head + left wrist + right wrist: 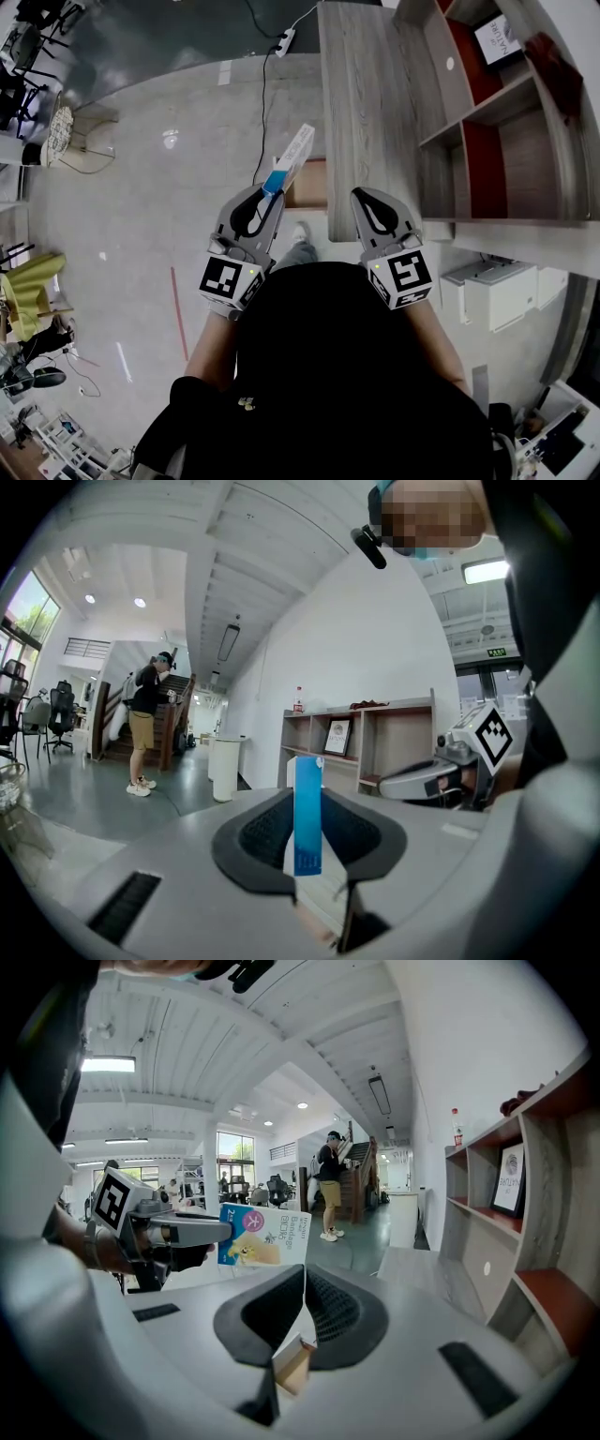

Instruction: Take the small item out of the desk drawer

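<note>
Small box (pixel 289 161): blue and white, sitting clamped in the left gripper (pixel 265 194), held in the air just left of the table (pixel 361 103) near end.
Left gripper: jaws are grasping the small box by its near end.
Right gripper (pixel 361 195): jaws are resting closed together, holding nothing, hovering at the table's near edge.

On the small box (pixel 263 1237): "Bandage"; "2" at its ten o'clock corner; "大" in a pink circle; remaining print illegible
</note>
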Demonstrator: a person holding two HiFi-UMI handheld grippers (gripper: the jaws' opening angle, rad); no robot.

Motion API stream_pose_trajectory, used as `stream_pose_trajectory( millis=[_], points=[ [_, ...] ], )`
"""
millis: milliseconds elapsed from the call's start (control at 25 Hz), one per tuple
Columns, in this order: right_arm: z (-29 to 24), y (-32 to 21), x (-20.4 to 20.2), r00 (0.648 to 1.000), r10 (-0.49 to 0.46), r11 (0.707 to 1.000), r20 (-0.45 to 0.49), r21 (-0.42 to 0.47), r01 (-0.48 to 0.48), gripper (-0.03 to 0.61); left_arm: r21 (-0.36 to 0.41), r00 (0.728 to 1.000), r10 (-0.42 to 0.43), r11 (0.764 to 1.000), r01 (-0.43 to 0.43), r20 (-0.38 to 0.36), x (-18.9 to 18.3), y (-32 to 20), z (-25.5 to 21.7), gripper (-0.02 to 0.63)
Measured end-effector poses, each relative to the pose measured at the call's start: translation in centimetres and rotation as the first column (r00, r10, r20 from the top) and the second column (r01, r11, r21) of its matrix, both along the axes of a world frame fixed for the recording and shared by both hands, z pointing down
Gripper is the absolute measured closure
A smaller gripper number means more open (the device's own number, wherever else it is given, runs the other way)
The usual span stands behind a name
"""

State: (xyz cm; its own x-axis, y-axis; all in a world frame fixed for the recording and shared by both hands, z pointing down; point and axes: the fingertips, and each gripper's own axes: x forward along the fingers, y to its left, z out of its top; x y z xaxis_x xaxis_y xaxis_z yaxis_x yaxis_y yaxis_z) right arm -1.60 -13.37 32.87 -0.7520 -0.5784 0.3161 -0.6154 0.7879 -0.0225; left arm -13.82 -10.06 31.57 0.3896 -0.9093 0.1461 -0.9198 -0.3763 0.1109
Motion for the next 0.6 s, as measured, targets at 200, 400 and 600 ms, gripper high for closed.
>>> stream_pose_trajectory(
  millis=[200,400,600],
  points=[
    [0.23,-0.04,0.26,1.0,0.008,1.0,-0.003,-0.008,-0.008,0.578,-0.006,1.0,0.0,1.0,0.0,-0.011,0.01,-0.1,0.1,0.518],
    [0.32,0.06,0.21,1.0,0.009,1.0,-0.006,-0.011,-0.009,0.578,0.001,1.0,0.002,1.0,-0.002,-0.005,-0.11,-0.17,-0.02,0.518],
    [0.33,0.17,0.23,1.0,0.011,1.0,-0.004,-0.014,-0.011,0.578,-0.006,1.0,-0.012,1.0,0.011,-0.019,-0.11,-0.15,-0.04,0.518]
  ],
)
